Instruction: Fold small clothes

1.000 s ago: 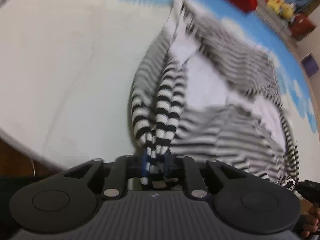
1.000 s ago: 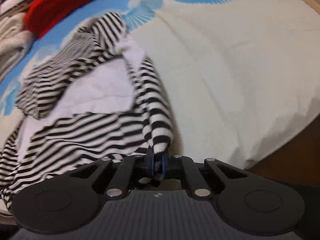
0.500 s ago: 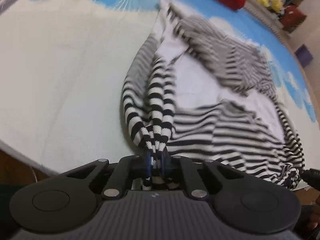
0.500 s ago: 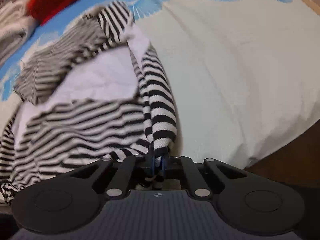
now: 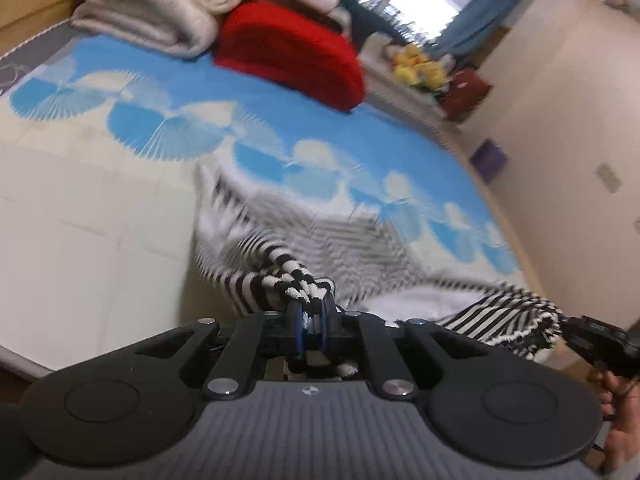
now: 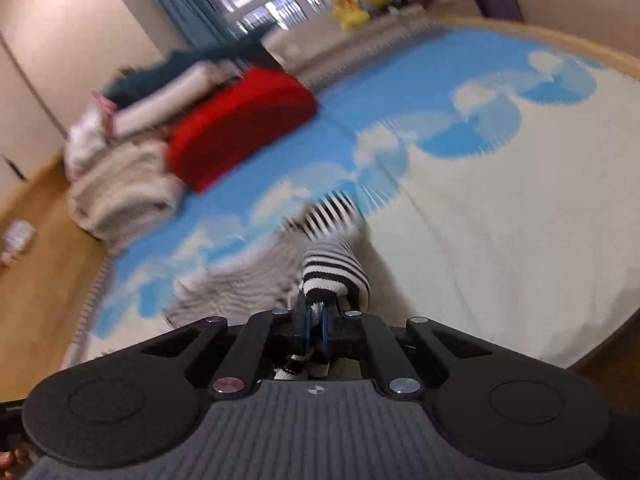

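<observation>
on the far left of the left wrist view sits a pile of folded white blankets [image 5: 160,4] at the head of the bed. next to it is a red cushion [image 5: 288,56]. the bed sheet [image 5: 80,248] is white near the front and blue with white fans farther back, and its left half is bare, with lots of room. its front edge drops off at the bottom left, where brown floor shows.

in the middle, the left gripper [image 5: 311,330] is squeezed tight on a bunched edge of the striped shirt [image 5: 312,248]. its jaws have just been closing on that cloth. the shirt hangs from the pinch down to the bed and looks blurry. its other end stretches to the right, up to the black tip of the right gripper, with a hand [image 5: 622,432] under it at the picture's edge.

in the right wrist view, the right gripper [image 6: 317,332] is pinched shut on a striped cuff of the striped shirt [image 6: 334,268]. to the right of it the sheet [image 6: 500,240] is bare all the way to the bed's curved edge.
</observation>
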